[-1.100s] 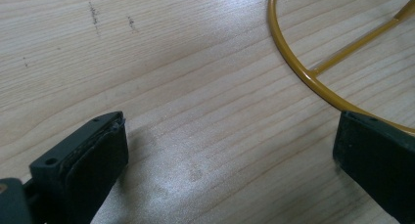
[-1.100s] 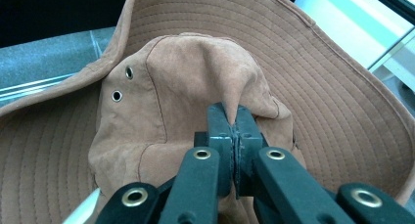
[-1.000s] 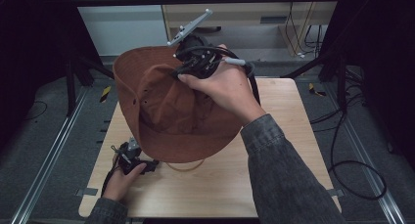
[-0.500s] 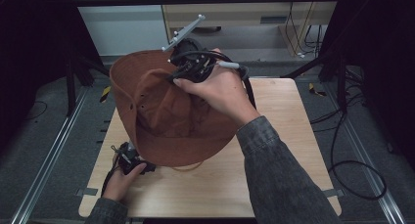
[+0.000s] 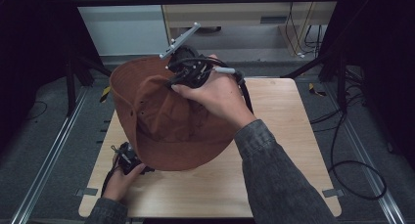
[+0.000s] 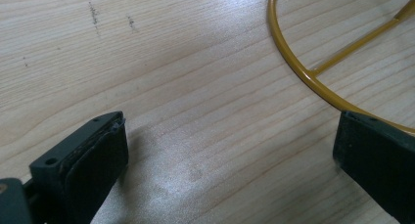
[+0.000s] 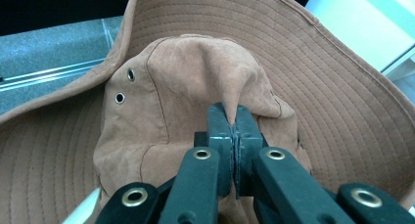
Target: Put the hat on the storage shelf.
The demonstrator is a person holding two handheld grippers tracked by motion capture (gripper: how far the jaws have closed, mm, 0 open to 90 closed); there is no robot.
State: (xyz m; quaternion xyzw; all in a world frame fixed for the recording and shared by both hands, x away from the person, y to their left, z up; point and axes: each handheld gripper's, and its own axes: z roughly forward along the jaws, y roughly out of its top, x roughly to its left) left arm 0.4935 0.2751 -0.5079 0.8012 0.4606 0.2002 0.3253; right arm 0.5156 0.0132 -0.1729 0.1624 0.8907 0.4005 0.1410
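Right gripper view: right tongs (image 7: 234, 136) pinched tight on a fold of crown of the brown suede wide-brim hat (image 7: 195, 87), which hangs above the wooden tabletop (image 5: 284, 136). Left tongs (image 6: 230, 160) wide open, empty, low over tabletop beside the yellow wire ring stand (image 6: 303, 72). Keep pinch firm, lower hat w/ crown centred over ring; left steadies stand.

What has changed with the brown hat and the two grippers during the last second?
The brown hat, pinched at its crown by the right gripper, has shifted a little toward the left of the high view and tipped, so its brim now hangs over the left gripper. The grip stayed shut on the fabric. The left gripper stayed low on the table, jaws open, beside the yellow wire ring.
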